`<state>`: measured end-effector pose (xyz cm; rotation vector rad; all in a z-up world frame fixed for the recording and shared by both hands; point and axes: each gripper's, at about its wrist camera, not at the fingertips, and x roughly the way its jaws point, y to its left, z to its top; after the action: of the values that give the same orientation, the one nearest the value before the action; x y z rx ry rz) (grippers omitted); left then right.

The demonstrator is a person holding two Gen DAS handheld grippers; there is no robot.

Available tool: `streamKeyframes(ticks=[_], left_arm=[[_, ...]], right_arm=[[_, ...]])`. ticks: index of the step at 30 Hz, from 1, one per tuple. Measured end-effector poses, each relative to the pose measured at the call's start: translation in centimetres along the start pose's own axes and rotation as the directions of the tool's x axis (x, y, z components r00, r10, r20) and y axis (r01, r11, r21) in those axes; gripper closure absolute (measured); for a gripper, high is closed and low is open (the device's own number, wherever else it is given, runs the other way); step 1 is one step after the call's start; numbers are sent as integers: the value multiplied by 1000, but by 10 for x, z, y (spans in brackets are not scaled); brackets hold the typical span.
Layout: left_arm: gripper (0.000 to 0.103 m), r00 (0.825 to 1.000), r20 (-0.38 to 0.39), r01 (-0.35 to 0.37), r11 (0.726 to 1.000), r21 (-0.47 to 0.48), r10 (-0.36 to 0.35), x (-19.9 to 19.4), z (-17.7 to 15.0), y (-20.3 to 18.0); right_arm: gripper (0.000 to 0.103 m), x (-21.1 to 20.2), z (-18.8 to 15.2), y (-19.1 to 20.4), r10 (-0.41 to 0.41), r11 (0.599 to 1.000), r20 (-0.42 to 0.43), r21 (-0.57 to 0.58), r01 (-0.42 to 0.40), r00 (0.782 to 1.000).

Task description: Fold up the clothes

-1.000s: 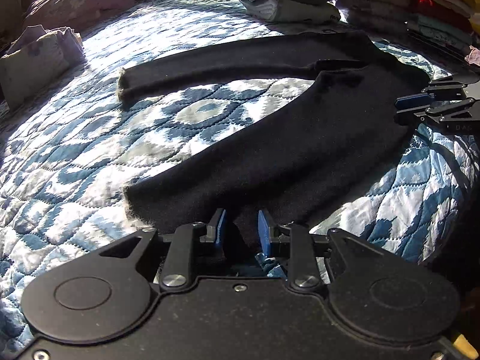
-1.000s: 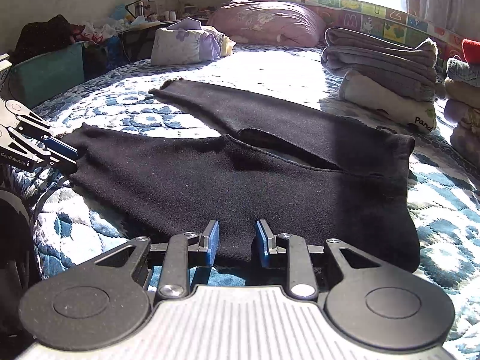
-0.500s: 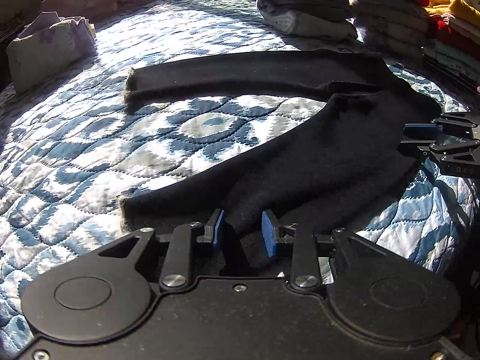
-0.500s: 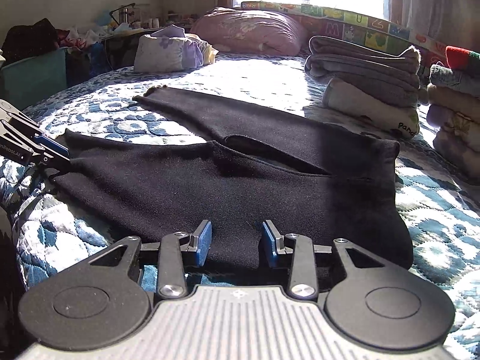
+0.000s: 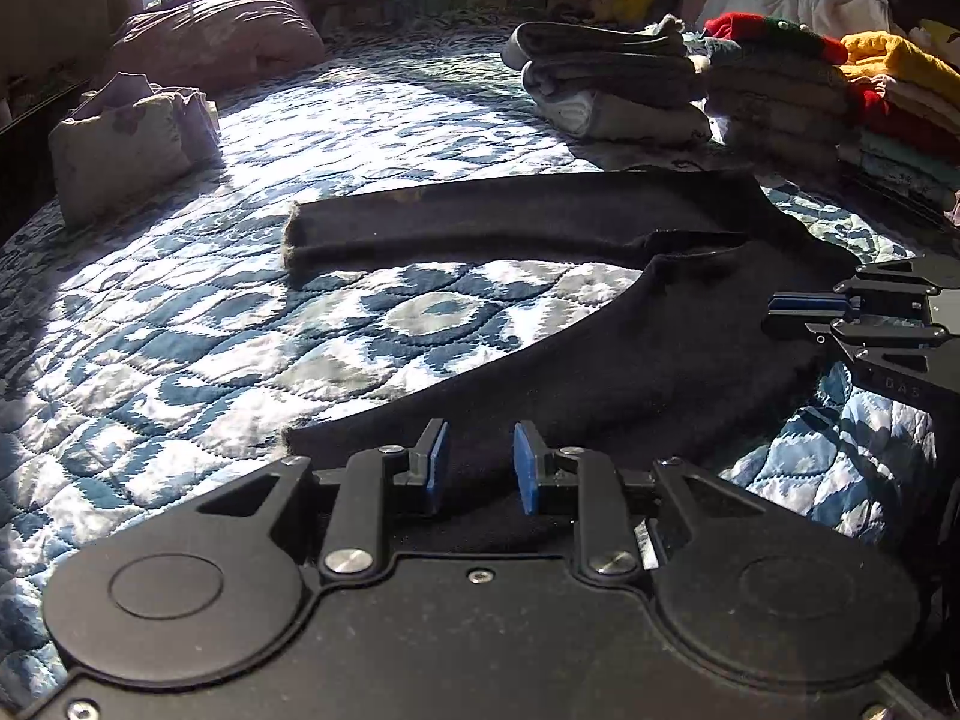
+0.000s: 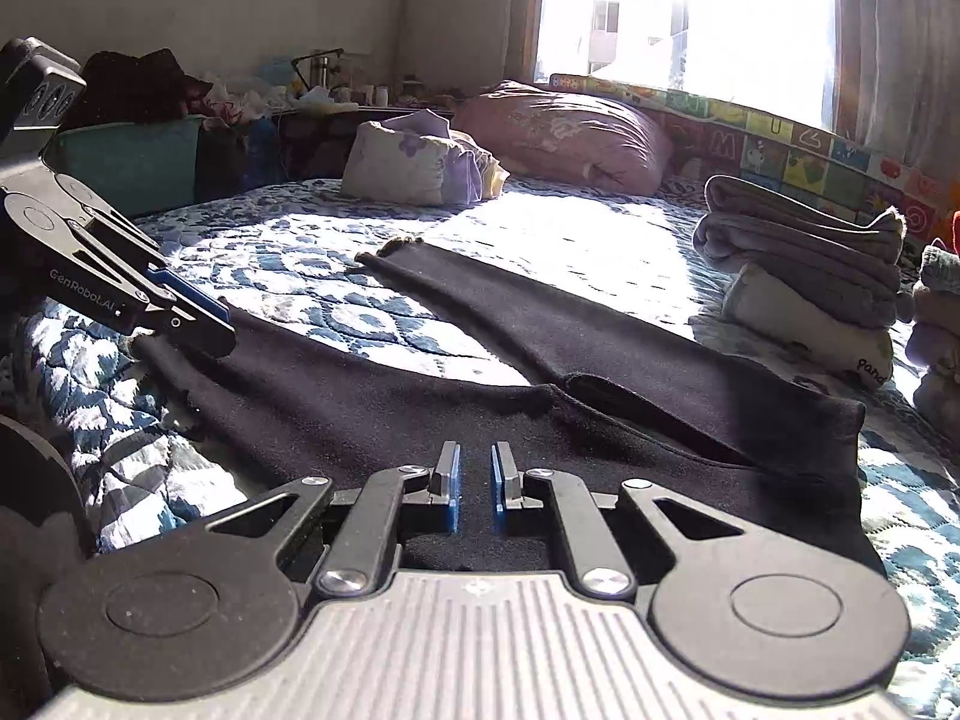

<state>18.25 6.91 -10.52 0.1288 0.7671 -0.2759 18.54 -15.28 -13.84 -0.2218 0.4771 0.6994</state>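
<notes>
Black trousers lie spread flat on the quilted bed in the left wrist view, legs splayed apart, and the left gripper sits low at the near leg's hem with its blue pads parted over the cloth, apparently poised to pinch that edge. From the right wrist view, the right gripper rests at the waistband side of the trousers, jaws narrowed to a slim gap, whether cloth is pinched I cannot tell, probably placed so both ends lift together.

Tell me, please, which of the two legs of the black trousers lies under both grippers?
The near leg: the left gripper and right gripper both sit at it, while the far leg lies untouched across the quilt.
</notes>
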Motion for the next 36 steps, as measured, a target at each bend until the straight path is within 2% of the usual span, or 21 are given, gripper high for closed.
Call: streamKeyframes(ticks=[1, 4, 7, 8, 10, 11, 15, 19, 21, 24, 26, 27, 30, 33, 36], left_arm=[[90, 1000, -8, 15, 1000, 19, -14, 9, 4, -8], [90, 998, -39, 45, 999, 23, -44, 39, 13, -21], [91, 998, -59, 20, 998, 52, -17, 51, 10, -24], [91, 998, -56, -5, 998, 63, 9, 47, 6, -21], [91, 996, -51, -62, 995, 81, 66, 37, -2, -11], [91, 995, -48, -84, 993, 78, 88, 32, -7, -3], [91, 984, -42, -172, 985, 7, 172, 10, -24, 36], [91, 963, -34, -267, 963, -44, 266, -13, -32, 62], [91, 968, -6, -252, 967, -49, 252, -23, -29, 57], [91, 982, 13, -191, 982, 8, 191, -17, -22, 29], [91, 991, 4, -132, 990, 41, 132, -4, -22, 11], [91, 992, -13, -124, 991, 48, 124, 3, -24, 7], [90, 986, -48, -159, 987, 16, 159, 9, -30, 14], [91, 974, -44, -224, 974, -27, 222, -5, -26, 26], [91, 977, -39, -213, 976, -36, 212, -1, -18, 28]], right_arm=[[91, 6, 3, 10, 29, 999, -1, -21, -29, 1000], [91, 29, 10, 31, 70, 995, -19, -65, -71, 997], [91, 41, 15, 32, 123, 992, -44, -22, -124, 991], [91, 44, 15, 33, 148, 988, -70, -22, -150, 987], [91, 42, 11, 42, 137, 986, -89, -85, -144, 987], [91, 41, 12, 41, 142, 986, -91, -78, -149, 986], [90, 35, 10, 41, 151, 985, -89, -73, -157, 985], [89, 29, 8, 46, 145, 985, -74, -88, -151, 987], [89, 27, 9, 51, 146, 984, -60, -97, -151, 987], [89, 34, 15, 61, 165, 980, -48, -107, -169, 985], [89, 46, 19, 72, 176, 975, -50, -132, -181, 983], [89, 49, 19, 75, 183, 972, -53, -141, -189, 982], [89, 50, 17, 90, 198, 956, -72, -205, -209, 978], [89, 44, 16, 87, 220, 952, -75, -199, -231, 973], [87, 36, 15, 81, 241, 950, -75, -185, -251, 968]])
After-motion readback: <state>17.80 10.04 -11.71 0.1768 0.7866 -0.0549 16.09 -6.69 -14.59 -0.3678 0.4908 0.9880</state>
